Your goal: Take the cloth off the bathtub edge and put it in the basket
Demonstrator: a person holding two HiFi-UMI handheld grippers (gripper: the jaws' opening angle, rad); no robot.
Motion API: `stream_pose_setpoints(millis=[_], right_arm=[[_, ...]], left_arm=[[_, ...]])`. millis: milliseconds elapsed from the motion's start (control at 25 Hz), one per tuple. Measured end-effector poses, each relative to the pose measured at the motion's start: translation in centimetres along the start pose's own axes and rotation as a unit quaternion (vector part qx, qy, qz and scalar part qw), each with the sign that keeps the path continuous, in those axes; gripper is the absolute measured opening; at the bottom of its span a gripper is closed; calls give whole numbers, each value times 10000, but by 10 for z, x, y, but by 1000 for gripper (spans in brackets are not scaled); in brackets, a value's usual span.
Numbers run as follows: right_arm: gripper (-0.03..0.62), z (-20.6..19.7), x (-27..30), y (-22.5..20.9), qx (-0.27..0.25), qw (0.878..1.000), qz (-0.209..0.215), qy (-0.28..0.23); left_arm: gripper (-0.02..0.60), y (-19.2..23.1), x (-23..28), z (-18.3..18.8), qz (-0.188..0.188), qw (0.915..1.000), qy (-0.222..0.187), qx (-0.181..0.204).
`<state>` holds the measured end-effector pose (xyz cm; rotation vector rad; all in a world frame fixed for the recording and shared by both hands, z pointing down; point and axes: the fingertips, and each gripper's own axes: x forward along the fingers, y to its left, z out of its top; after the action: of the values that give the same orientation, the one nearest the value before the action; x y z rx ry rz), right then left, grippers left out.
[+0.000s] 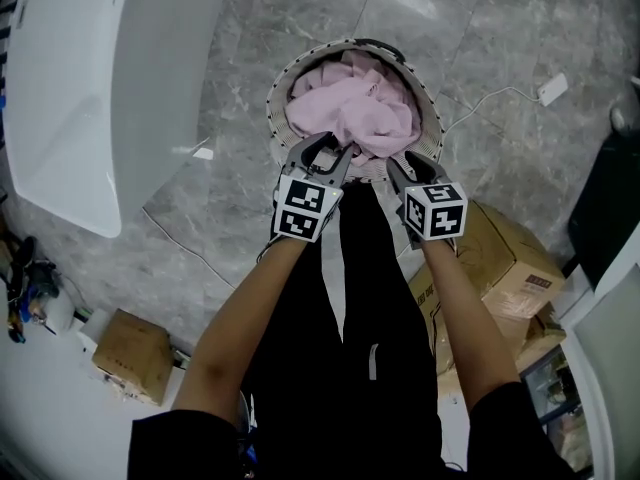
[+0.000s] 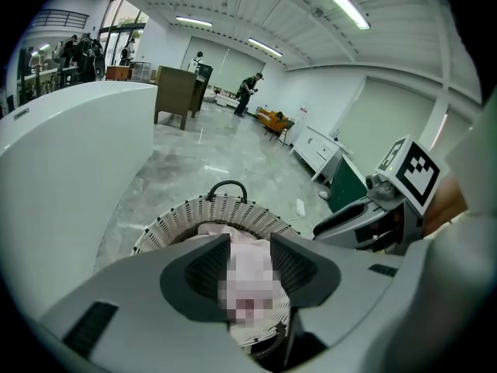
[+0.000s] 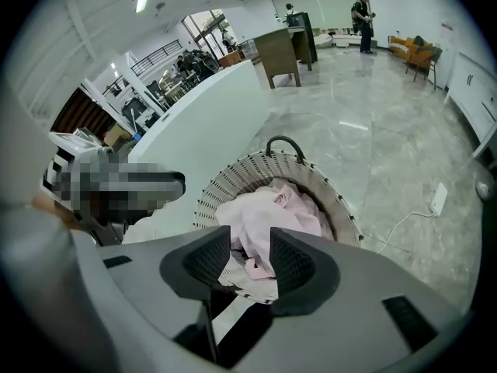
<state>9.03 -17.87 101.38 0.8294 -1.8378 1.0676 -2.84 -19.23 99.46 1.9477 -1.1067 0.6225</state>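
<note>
The pink cloth [image 1: 350,108] lies bunched inside the round woven basket [image 1: 272,103] on the grey floor. Both grippers hover at the basket's near rim. My left gripper [image 1: 322,146] stands open just above the cloth's near edge, its jaws apart with nothing pressed between them. My right gripper [image 1: 408,163] is open too, beside it to the right. In the left gripper view the cloth [image 2: 213,228] and basket [image 2: 194,212] show beyond the spread jaws. The right gripper view shows the cloth [image 3: 256,212] in the basket [image 3: 233,181] past its own open jaws [image 3: 250,243]. The white bathtub [image 1: 90,88] is at the left, with no cloth on its edge.
Cardboard boxes stand at the right [image 1: 505,258] and lower left [image 1: 135,353]. A white cable with a plug [image 1: 550,88] runs across the floor behind the basket. The person's legs in black trousers fill the lower middle. People stand far back in the hall [image 2: 248,92].
</note>
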Motion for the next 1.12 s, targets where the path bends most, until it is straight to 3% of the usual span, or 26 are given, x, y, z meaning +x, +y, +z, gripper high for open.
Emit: stream_pose_setpoints(millis=[240,400,480,840,1040,1120], right_arm=[[169,12,-8,6,305,9990,204,-272],[175,37,-33,34,44,9972,418,-618],[175,51,-55,46,-71,9953,416,-870],[175,118,-191,91,-401,9797,208,-1955],[175,154,-277,141,-547,9647,481,-2530],[175,172,-305,169,-540,9579,559,-2764]], left_arm=[[161,-6,-4,6,-31,9999,-138,-83],[167,-19,-23,29,-96,9967,-445,-667],[167,-31,-41,46,-92,9950,-613,-778],[167,-95,-158,129,219,9902,-1263,-559],[167,-127,-248,193,239,9803,-1910,-436],[167,-140,-288,215,191,9765,-2138,-208]])
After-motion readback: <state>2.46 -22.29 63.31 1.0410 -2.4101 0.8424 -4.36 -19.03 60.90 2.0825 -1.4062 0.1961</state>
